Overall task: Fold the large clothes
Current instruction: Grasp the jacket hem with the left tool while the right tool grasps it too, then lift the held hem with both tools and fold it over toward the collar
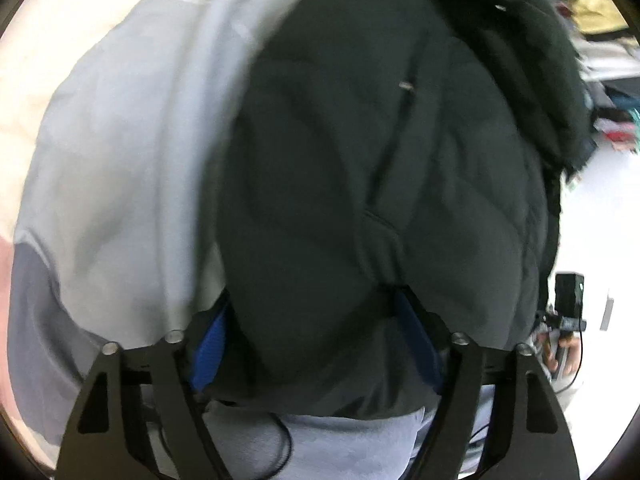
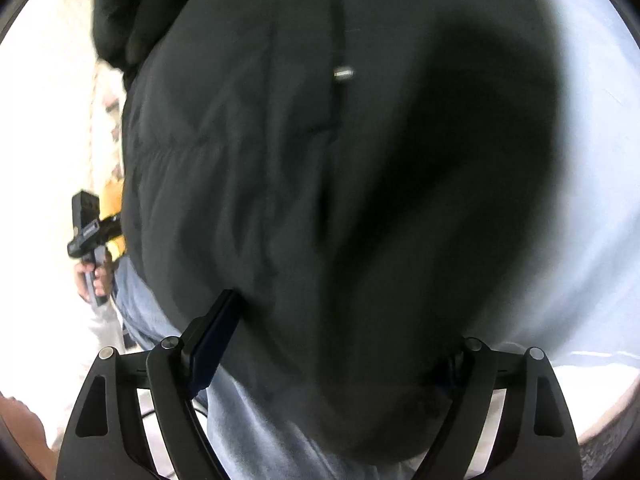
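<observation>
Filling most of both wrist views: a dark green-black quilted puffer jacket (image 1: 360, 168), blurred, with a small metal zip pull (image 1: 407, 86) showing upper centre. Bulging between the blue-padded fingers (image 1: 210, 348) of the left gripper (image 1: 316, 344) at lower centre, with jacket fabric pressing against both pads; grasping the jacket, by the look of it. Lying behind at left of that view, a pale grey-blue sheet (image 1: 120, 184). In the right wrist view, covering the right gripper (image 2: 332, 344) at lower centre, with one dark pad (image 2: 212, 344) showing and the other buried under cloth; cannot tell whether clenched or released. Showing at mid-left of that view, the other handheld device (image 2: 86, 224) gripped in a bare hand (image 2: 94, 278).
</observation>
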Action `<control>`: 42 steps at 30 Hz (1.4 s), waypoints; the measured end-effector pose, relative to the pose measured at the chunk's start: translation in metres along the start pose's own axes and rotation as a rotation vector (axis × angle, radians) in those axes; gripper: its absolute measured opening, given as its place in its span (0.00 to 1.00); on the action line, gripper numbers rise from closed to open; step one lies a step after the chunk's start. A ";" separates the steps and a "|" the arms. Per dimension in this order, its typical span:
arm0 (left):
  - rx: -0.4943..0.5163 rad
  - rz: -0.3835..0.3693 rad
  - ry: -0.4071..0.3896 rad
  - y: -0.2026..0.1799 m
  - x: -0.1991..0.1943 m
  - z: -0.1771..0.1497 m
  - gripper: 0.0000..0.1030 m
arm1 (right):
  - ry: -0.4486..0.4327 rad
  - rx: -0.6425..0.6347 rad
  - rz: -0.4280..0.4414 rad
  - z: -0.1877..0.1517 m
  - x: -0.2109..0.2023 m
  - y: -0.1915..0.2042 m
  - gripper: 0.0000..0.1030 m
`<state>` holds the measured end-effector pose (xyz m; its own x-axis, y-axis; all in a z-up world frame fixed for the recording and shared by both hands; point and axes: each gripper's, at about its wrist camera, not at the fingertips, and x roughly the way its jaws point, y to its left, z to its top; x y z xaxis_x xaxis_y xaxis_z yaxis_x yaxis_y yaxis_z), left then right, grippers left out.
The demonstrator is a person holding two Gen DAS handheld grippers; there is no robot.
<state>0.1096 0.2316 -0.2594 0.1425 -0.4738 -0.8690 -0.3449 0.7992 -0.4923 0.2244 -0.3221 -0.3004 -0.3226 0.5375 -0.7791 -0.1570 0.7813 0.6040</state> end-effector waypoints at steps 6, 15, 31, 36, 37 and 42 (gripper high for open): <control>0.052 -0.061 -0.031 -0.001 -0.008 -0.004 0.43 | 0.029 -0.061 -0.037 0.000 0.008 0.020 0.81; 0.060 -0.067 -0.064 -0.015 -0.006 -0.011 0.20 | 0.002 -0.138 -0.117 -0.002 0.003 0.035 0.27; 0.047 -0.127 -0.185 -0.011 -0.032 -0.032 0.07 | -0.416 -0.135 -0.057 -0.044 -0.049 0.072 0.06; -0.022 -0.326 -0.274 -0.001 -0.055 -0.030 0.03 | -0.569 -0.121 0.042 -0.055 -0.067 0.081 0.06; -0.026 -0.352 -0.286 -0.002 -0.059 -0.030 0.03 | -0.593 -0.126 0.055 -0.055 -0.071 0.083 0.05; -0.015 -0.444 -0.351 -0.020 -0.092 -0.033 0.03 | -0.688 -0.130 0.093 -0.059 -0.096 0.094 0.05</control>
<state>0.0732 0.2470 -0.1675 0.5764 -0.6098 -0.5439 -0.1941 0.5444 -0.8161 0.1858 -0.3189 -0.1592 0.3165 0.7119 -0.6269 -0.2811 0.7016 0.6548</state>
